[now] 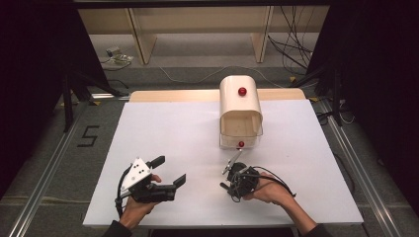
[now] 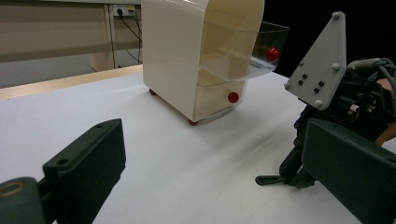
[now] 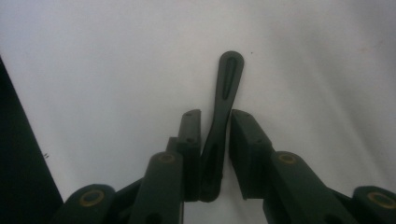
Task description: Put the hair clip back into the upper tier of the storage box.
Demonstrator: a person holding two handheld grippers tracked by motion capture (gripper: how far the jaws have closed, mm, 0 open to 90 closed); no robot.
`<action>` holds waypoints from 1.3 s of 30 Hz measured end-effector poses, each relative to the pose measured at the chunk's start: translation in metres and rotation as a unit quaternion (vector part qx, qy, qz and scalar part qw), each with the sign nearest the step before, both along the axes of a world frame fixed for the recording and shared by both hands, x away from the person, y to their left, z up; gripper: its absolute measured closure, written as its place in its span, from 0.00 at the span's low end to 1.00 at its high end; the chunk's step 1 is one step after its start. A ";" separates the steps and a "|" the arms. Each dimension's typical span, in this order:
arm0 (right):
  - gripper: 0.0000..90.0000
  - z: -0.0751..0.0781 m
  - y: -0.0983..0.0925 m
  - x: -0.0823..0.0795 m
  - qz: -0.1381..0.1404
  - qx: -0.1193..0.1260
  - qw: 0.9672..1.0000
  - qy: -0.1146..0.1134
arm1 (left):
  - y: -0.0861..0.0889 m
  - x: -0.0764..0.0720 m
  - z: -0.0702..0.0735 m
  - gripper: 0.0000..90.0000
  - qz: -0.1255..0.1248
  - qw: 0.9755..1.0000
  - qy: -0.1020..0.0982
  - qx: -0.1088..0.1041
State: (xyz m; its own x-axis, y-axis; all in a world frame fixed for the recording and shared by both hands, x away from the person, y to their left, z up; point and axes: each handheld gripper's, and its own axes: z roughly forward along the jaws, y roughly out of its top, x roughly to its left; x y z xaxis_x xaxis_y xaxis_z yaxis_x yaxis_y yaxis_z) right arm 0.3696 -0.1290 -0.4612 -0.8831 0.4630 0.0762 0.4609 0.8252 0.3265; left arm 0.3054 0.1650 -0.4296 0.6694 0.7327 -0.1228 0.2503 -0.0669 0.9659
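A cream drawer box (image 1: 240,106) (image 2: 173,51) stands at the far middle of the white table (image 1: 173,128). Its clear upper drawer (image 2: 261,42) is pulled out, with a red knob (image 2: 272,53) on the front. The lower drawer's red knob (image 2: 232,97) sits flush. My right gripper (image 1: 230,186) (image 3: 215,114) (image 2: 299,172) points down at the table just in front of the box. It is shut on a slim black tool (image 3: 224,93) that lies flat, slotted end sticking out. My left gripper (image 1: 171,170) (image 2: 215,154) is open near the front left, with nothing between its jaws.
Bare white table (image 2: 177,154) stretches between the left gripper and the box. Beyond the table lie wooden furniture legs (image 1: 141,39) and loose cables (image 1: 296,44) on the floor. Metal rails (image 1: 44,168) run along both sides.
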 end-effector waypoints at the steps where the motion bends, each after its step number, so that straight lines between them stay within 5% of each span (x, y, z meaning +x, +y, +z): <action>1: 0.85 0.000 0.000 -0.001 0.006 -0.001 1.000 -0.003 | 0.000 0.000 0.000 0.06 0.000 1.000 0.000 0.000; 15: 0.90 0.001 0.001 -0.005 0.016 -0.008 1.000 -0.019 | 0.000 0.000 0.000 0.07 0.002 1.000 -0.002 0.001; 23: 0.90 0.008 -0.003 -0.004 0.012 0.011 0.999 -0.030 | 0.001 0.000 0.000 0.07 0.002 1.000 -0.005 0.000; 31: 0.90 0.029 -0.007 -0.008 0.017 0.034 0.998 -0.057 | 0.001 0.000 0.001 0.07 0.001 1.000 -0.005 0.000; 39: 0.90 0.060 -0.010 -0.013 0.023 0.076 0.993 -0.093 | 0.000 -0.001 0.000 0.07 0.003 1.000 -0.005 -0.002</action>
